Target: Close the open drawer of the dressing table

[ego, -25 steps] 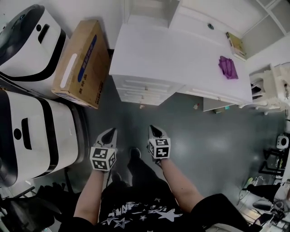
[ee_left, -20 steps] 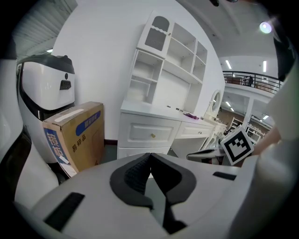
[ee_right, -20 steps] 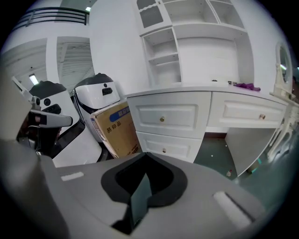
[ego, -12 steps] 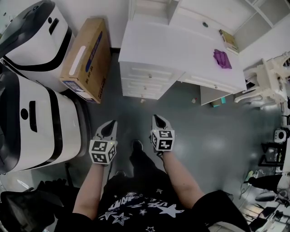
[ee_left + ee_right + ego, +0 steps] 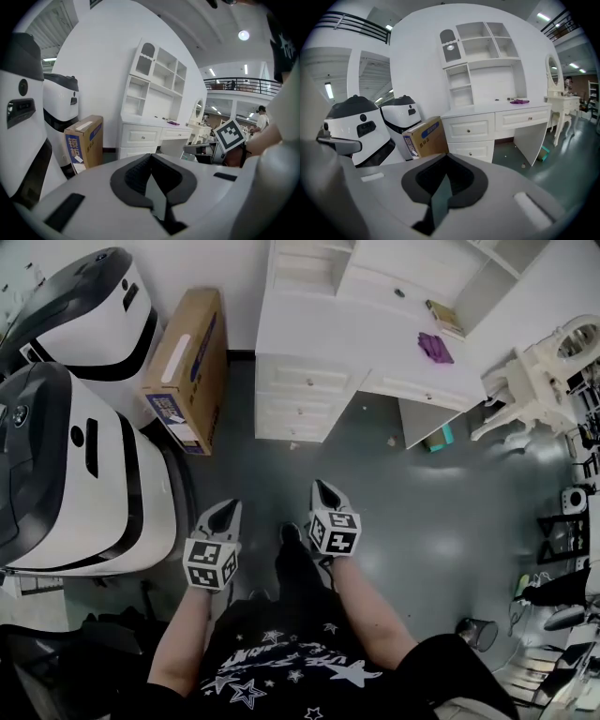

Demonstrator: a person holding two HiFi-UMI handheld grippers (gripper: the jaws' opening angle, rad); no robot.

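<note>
Grey left gripper (image 5: 223,515) and grey right gripper (image 5: 324,493) hang low side by side, jaws pressed together, nothing pinched. White wooden dressing table (image 5: 356,334) sits well apart at twelve o'clock, its drawers (image 5: 307,382) all flush. Brown cardboard box (image 5: 187,362) at eleven.

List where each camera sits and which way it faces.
Head view: on the person's head, steeply down at the dressing table; forearms, left gripper, right gripper show.
Left gripper view: on the left gripper, facing the dressing table; own shut jaws, right gripper alongside.
Right gripper view: on the right gripper, facing the dressing table; own shut jaws.
Shared: all see the cardboard box.
</note>
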